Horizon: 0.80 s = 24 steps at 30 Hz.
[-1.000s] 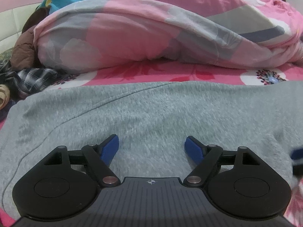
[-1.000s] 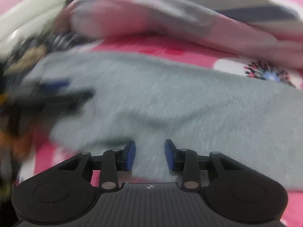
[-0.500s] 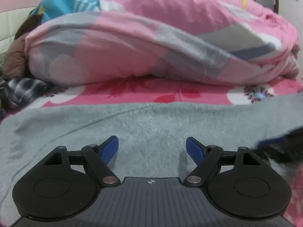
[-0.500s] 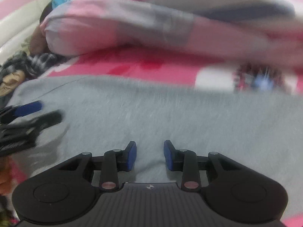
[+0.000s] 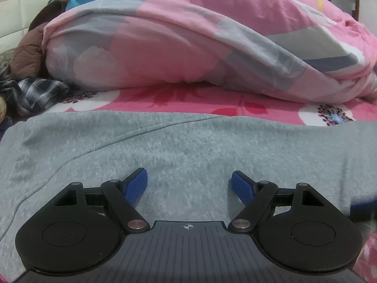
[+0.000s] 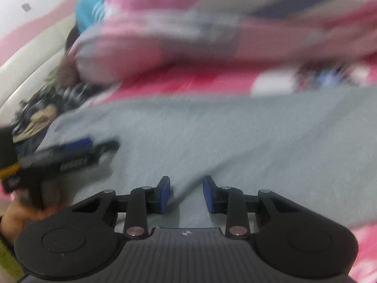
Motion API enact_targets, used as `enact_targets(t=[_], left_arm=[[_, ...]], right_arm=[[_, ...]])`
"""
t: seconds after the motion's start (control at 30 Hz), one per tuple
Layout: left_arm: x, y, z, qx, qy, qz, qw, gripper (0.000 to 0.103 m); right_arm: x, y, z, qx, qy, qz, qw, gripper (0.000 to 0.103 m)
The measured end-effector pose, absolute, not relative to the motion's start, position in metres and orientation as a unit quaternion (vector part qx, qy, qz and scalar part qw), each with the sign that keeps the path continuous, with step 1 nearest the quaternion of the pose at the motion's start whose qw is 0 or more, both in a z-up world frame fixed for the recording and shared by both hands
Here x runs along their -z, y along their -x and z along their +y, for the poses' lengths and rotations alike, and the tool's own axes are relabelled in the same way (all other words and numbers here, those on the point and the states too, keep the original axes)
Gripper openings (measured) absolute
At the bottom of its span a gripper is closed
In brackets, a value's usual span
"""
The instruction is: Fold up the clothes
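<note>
Bed: pink floral sheet (image 5: 179,99) runs under everything; a bunched pink-and-grey duvet (image 5: 188,47) walls off the far side.
Garment: grey fleece garment (image 5: 188,146) lies flat across the near part of the sheet, spanning almost the full width of both views, with a seam curving across its left half.
Edges: the garment's far edge is a straight line short of the duvet, with a strip of bare sheet between them; its left end stops near a plaid cloth (image 5: 37,92) and a brown bundle (image 5: 28,54).
Left gripper: left gripper (image 5: 189,184) hovers low over the fleece, fingers spread wide, nothing between them.
Right gripper: right gripper (image 6: 186,194) sits over the garment's near part, blue pads (image 6: 165,188) apart with a narrower gap; grey cloth shows in the gap, and I cannot tell whether they touch it.
Change: half a second ago the left wrist view sat lower with the duvet filling more height; it now looks down on more fleece. The left gripper appears closer in the right wrist view.
Unclear: right wrist view is motion-blurred; the right gripper shows in the left view only as a dark-blue smear at the right edge.
</note>
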State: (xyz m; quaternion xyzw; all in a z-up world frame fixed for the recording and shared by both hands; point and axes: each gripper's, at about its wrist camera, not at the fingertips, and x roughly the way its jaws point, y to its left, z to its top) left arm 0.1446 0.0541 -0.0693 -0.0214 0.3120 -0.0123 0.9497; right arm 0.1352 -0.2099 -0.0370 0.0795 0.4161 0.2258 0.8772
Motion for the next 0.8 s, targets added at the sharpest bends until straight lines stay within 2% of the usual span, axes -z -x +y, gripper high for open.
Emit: enact_targets(t=[0.2, 0.27, 0.43, 0.5, 0.67, 0.8], left_arm=[[0.071, -0.147, 0.057, 0.016, 0.026, 0.309, 0.951, 0.080], [0.072, -0.146, 0.057, 0.016, 0.026, 0.308, 0.951, 0.080], [0.074, -0.146, 0.057, 0.016, 0.024, 0.305, 0.952, 0.080], [0.075, -0.146, 0.058, 0.017, 0.026, 0.304, 0.952, 0.080], [0.075, -0.146, 0.060, 0.019, 0.032, 0.304, 0.952, 0.081], [0.076, -0.147, 0.062, 0.018, 0.035, 0.305, 0.951, 0.081]], right_arm=[[0.031, -0.113, -0.201, -0.289, -0.067, 0.438, 0.849, 0.029], [0.014, -0.122, -0.210, -0.255, -0.029, 0.411, 0.875, 0.030], [0.025, -0.180, -0.225, -0.162, 0.055, 0.400, 0.900, 0.029], [0.043, -0.191, -0.228, -0.165, 0.100, 0.445, 0.874, 0.028], [0.022, -0.167, -0.259, -0.185, 0.180, 0.510, 0.820, 0.029], [0.004, -0.169, -0.279, -0.185, 0.165, 0.550, 0.798, 0.029]])
